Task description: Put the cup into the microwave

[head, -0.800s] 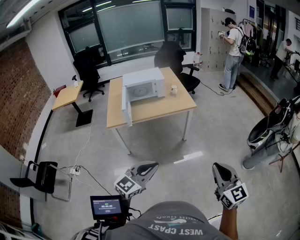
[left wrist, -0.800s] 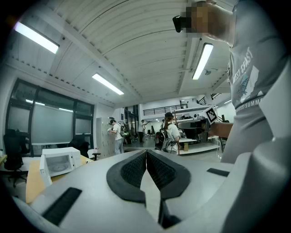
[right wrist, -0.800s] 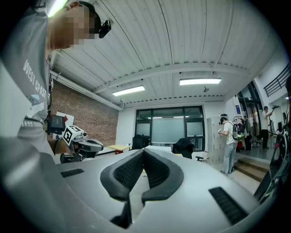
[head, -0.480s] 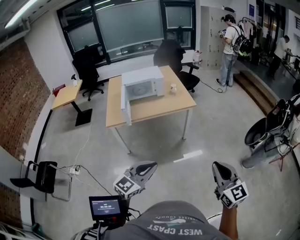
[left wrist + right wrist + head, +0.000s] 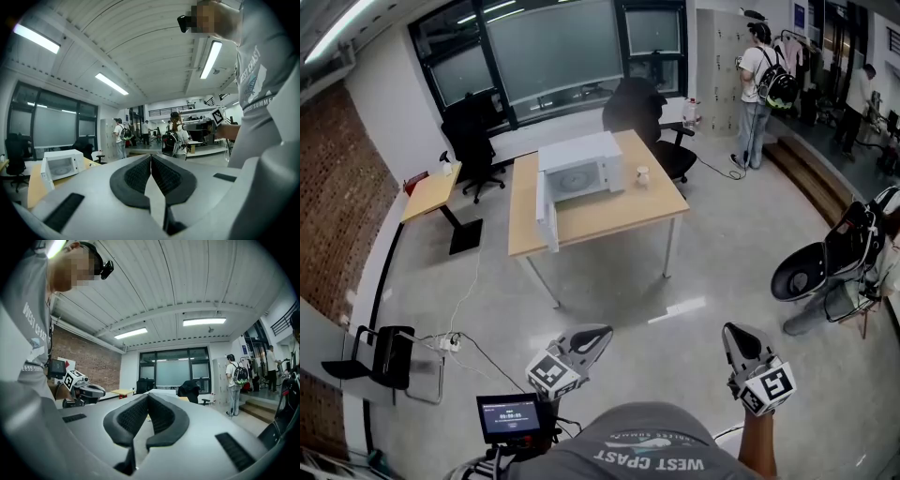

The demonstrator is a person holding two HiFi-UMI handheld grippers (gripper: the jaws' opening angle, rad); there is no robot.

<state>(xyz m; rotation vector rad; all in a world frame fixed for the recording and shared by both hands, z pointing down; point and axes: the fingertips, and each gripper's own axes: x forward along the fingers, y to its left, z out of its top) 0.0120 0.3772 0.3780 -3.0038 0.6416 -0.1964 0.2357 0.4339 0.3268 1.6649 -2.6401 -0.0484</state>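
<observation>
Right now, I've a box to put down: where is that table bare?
The table is bare along its front, from the open door of the microwave to the right corner. The back is crowded: the microwave fills most of it, with the cup just right of it.

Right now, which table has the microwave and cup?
The larger table mid-room: the cup stands right of the open microwave. The small table by the brick wall holds neither.
</observation>
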